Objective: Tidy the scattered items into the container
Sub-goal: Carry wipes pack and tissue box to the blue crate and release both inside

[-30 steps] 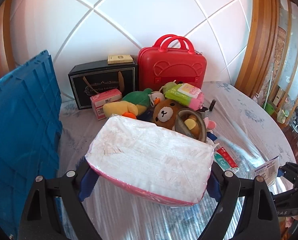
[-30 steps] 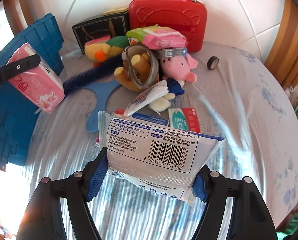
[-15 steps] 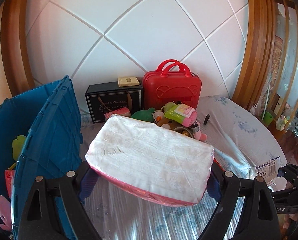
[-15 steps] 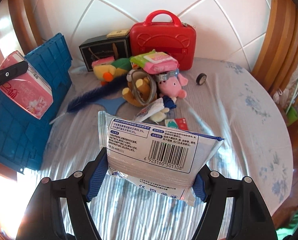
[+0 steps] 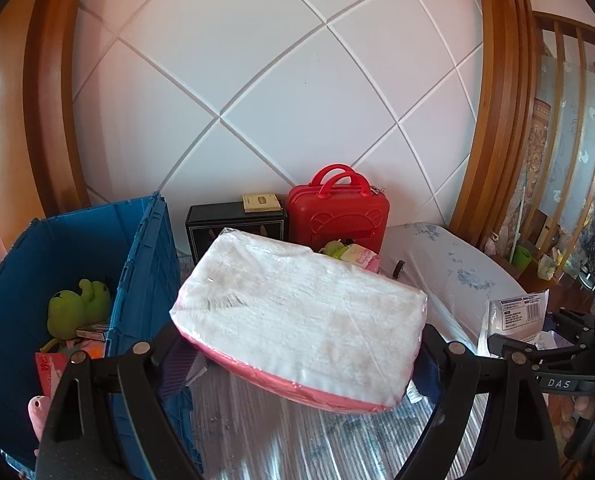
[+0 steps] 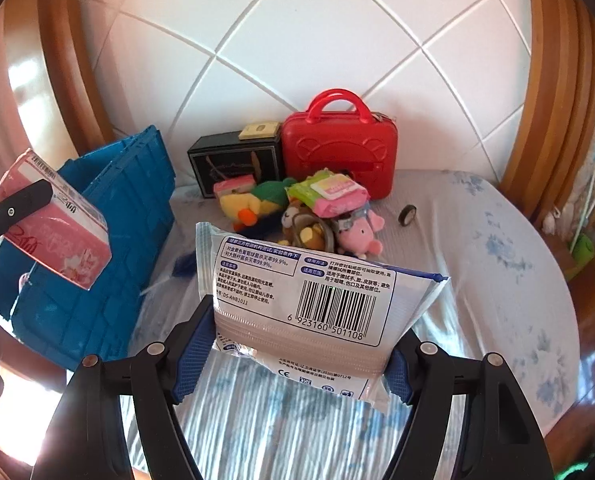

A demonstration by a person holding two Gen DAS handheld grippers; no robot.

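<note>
My left gripper (image 5: 297, 364) is shut on a pink and white tissue pack (image 5: 301, 316), held in the air just right of the open blue crate (image 5: 141, 280). The same pack shows in the right wrist view (image 6: 57, 236), above the crate's blue wall (image 6: 109, 248). My right gripper (image 6: 293, 364) is shut on a white and blue wipes packet (image 6: 309, 300) with a barcode, held above the table; it also shows in the left wrist view (image 5: 517, 314). A green plush frog (image 5: 77, 308) and other small items lie inside the crate.
A pile stays at the table's back: yellow duck plush (image 6: 241, 208), brown bear plush (image 6: 305, 228), pink pig plush (image 6: 361, 232), green-pink wipes pack (image 6: 329, 192), small pink box (image 6: 233, 186), black wheel (image 6: 408, 214). A red case (image 6: 337, 148) and black box (image 6: 233, 160) stand against the wall.
Both grippers have risen and drawn back from the pile with their packs. The left one has swung left, so the inside of the blue crate has come into view.
</note>
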